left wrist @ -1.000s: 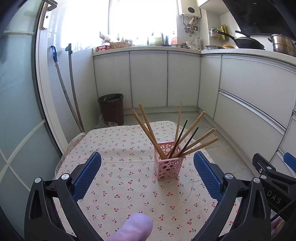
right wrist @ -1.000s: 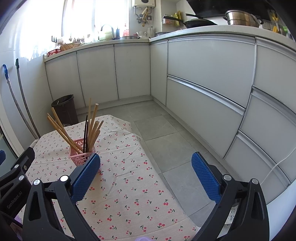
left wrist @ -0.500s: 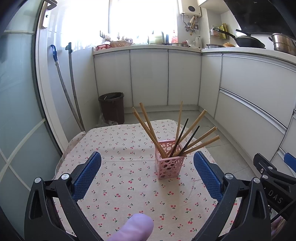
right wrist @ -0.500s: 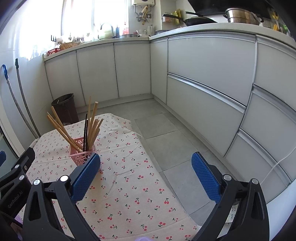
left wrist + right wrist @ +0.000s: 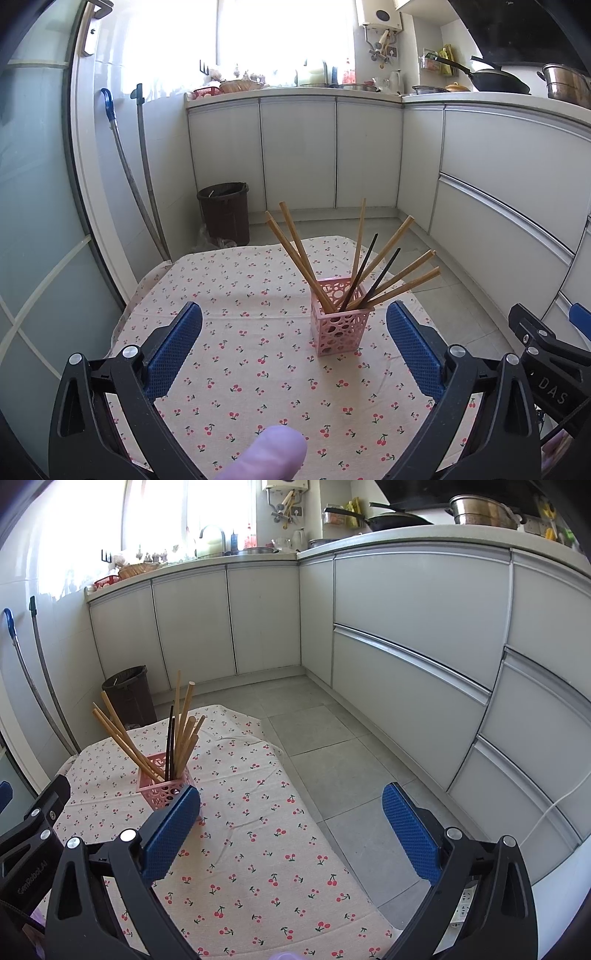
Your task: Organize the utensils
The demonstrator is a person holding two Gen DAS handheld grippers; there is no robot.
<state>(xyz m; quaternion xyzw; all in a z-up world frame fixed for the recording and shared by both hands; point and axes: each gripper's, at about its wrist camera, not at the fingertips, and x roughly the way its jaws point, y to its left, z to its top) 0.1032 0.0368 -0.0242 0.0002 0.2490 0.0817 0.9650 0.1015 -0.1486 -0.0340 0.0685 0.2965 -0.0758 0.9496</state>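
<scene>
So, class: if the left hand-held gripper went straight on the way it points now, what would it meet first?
Probably the cherry-print cloth on the table. The left hand-held gripper is open and tilts down toward it. The pink holder with chopsticks sits slightly right of centre; depth is unclear, so the right finger might brush it.

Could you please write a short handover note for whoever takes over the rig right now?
Left gripper: open, empty, held above the cherry-print cloth, short of the holder.
Right gripper: open, empty, aimed partly past the cloth's edge over the floor.
Pink perforated holder stands upright on the cloth. In it: six wooden chopsticks and two black chopsticks, fanned out.
Done: every chopstick in view is in the holder; none lies loose on the cloth.
Left: nothing obvious; perhaps check outside the views for stray utensils.
</scene>
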